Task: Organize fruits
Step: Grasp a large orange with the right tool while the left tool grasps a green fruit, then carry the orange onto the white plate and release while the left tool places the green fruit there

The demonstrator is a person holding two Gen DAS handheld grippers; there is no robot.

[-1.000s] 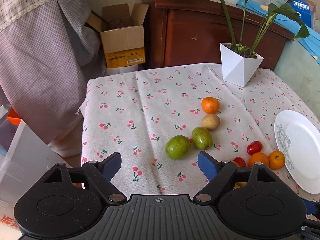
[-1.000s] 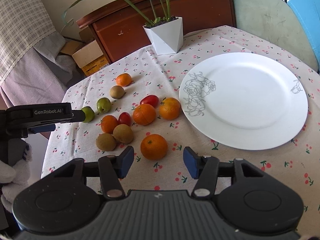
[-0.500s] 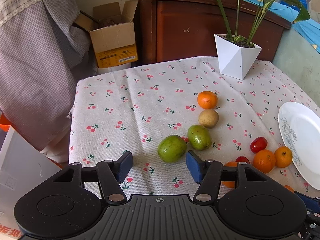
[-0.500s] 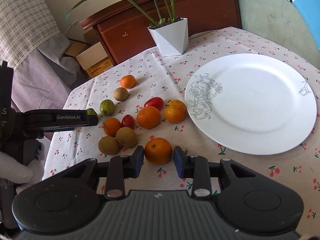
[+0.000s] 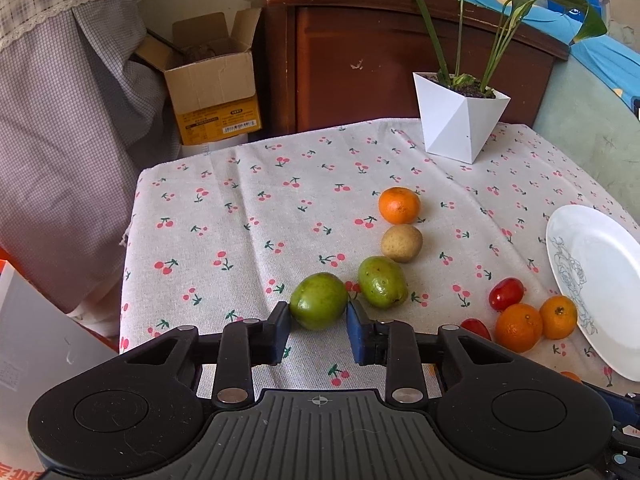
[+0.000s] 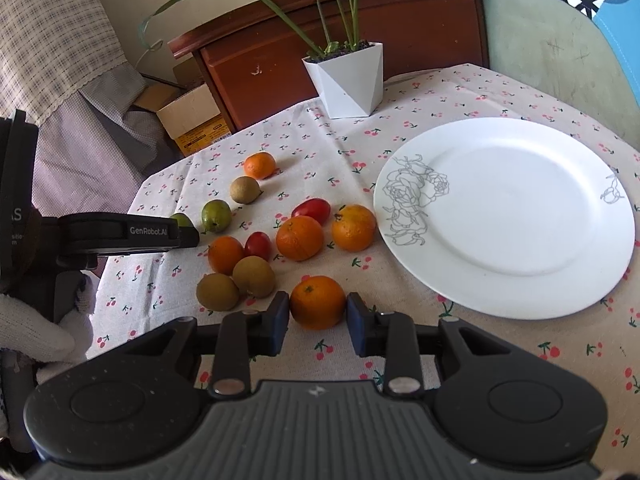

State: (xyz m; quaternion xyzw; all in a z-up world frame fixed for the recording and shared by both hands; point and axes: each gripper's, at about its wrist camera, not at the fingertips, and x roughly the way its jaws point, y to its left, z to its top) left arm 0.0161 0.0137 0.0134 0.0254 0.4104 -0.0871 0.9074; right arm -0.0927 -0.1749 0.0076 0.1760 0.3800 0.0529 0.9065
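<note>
My left gripper (image 5: pixel 318 328) is shut on a green fruit (image 5: pixel 318 300) that rests on the cherry-print tablecloth (image 5: pixel 240 208). A second green fruit (image 5: pixel 382 282), a brown fruit (image 5: pixel 401 243) and an orange (image 5: pixel 399 205) lie in a row beyond it. My right gripper (image 6: pixel 317 318) is shut on an orange (image 6: pixel 317 301) on the cloth. A white plate (image 6: pixel 508 216) with a grey rose drawing lies empty to its right. Other oranges (image 6: pixel 300 237), red tomatoes (image 6: pixel 311 209) and brown fruits (image 6: pixel 253 276) lie to the left.
A white angular plant pot (image 5: pixel 460 124) stands at the back of the table, and it also shows in the right wrist view (image 6: pixel 346 80). A wooden cabinet (image 5: pixel 400 60) and an open cardboard box (image 5: pixel 212 88) stand behind. The table's left edge drops off near a checked cloth (image 5: pixel 72 140).
Both grippers moved forward and closed: the left one onto the green fruit, the right one onto the near orange.
</note>
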